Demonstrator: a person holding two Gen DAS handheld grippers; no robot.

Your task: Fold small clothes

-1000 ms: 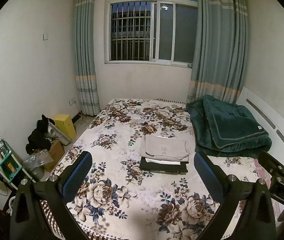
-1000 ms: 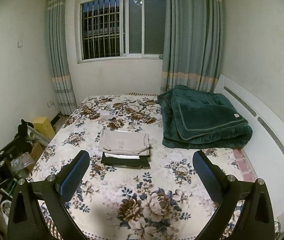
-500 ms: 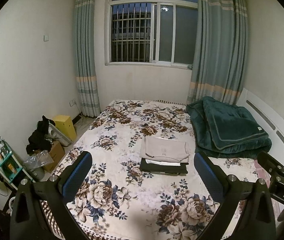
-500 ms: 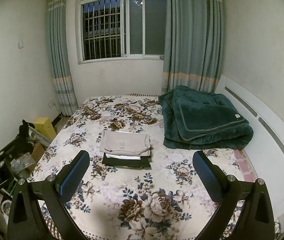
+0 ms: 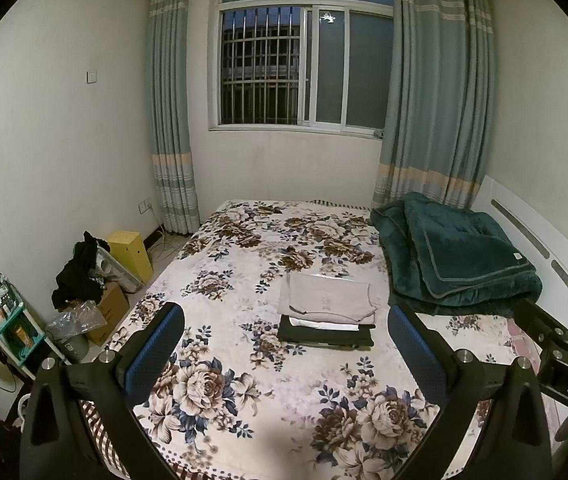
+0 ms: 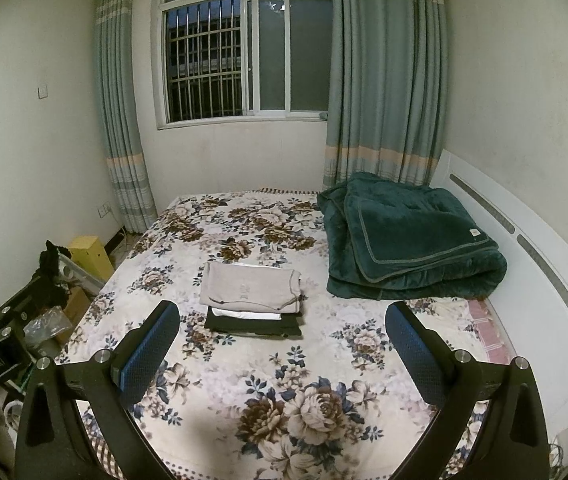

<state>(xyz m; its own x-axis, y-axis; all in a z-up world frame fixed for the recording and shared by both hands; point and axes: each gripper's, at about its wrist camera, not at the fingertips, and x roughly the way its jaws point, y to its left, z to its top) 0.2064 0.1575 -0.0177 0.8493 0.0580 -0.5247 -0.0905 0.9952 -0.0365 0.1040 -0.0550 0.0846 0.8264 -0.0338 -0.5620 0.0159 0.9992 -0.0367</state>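
A neat stack of folded clothes (image 5: 328, 314) lies in the middle of the floral bed (image 5: 243, 380): a beige top over a white piece and a black one. It also shows in the right wrist view (image 6: 253, 300). My left gripper (image 5: 284, 354) is open and empty, held above the near part of the bed, well short of the stack. My right gripper (image 6: 281, 354) is open and empty too, at the same distance. Each gripper shows at the edge of the other's view.
A folded dark green blanket (image 5: 456, 256) lies at the bed's right, against the white headboard (image 6: 544, 280). On the floor at the left are a yellow box (image 5: 131, 252), cardboard boxes, dark clothes and a small shelf (image 5: 7, 320). A curtained window (image 5: 304, 60) is behind.
Both grippers have drifted slightly back and up; the bed and stack sit a little lower in view. Nothing was taken hold of or let go.
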